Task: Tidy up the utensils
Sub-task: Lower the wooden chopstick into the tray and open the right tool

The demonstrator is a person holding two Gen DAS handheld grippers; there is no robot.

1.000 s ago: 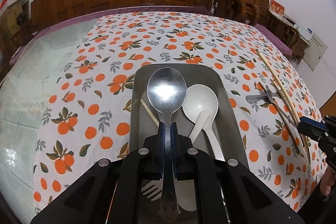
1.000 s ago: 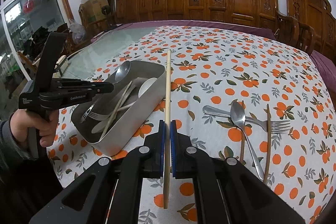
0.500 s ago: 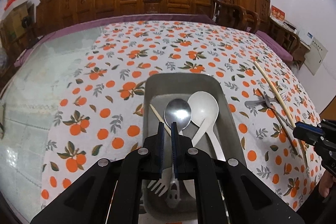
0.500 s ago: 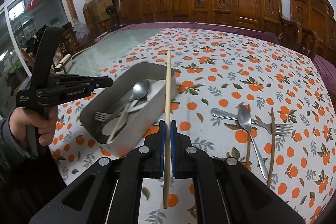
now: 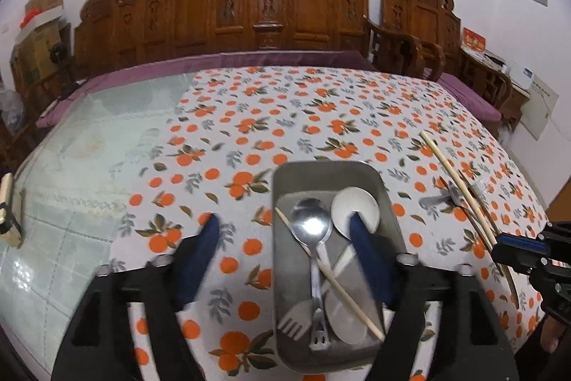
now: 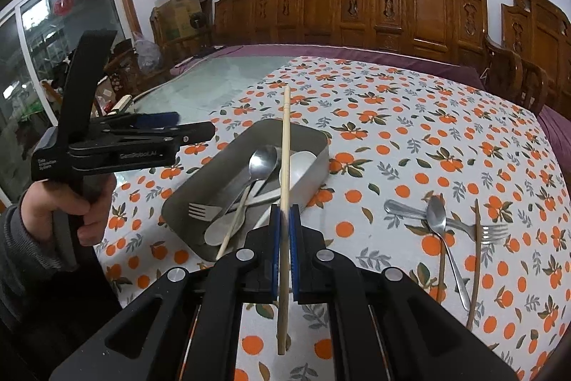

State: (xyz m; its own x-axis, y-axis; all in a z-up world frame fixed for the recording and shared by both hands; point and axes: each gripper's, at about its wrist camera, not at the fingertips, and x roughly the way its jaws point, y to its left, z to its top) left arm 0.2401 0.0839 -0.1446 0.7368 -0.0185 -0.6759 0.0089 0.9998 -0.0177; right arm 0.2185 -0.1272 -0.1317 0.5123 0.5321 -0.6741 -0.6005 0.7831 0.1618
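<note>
Left gripper [image 5: 285,224] has just sprung open, nothing between its jaws; the metal spoon [image 5: 310,227] lies in the tray [image 5: 389,202]. Right gripper [image 6: 283,213] is clenched on a chopstick [image 6: 285,145], tip over the tray. Fork [image 5: 294,322] half-buried, blurry.

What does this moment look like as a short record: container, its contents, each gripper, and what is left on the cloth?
container: metal tray on the orange-print tablecloth
in tray: metal spoon, white spoon, fork, light chopstick
left gripper: jaws just opened, nothing between them, above the tray
right gripper: shut on a light chopstick
left on cloth: spoon, fork, dark chopsticks
</note>
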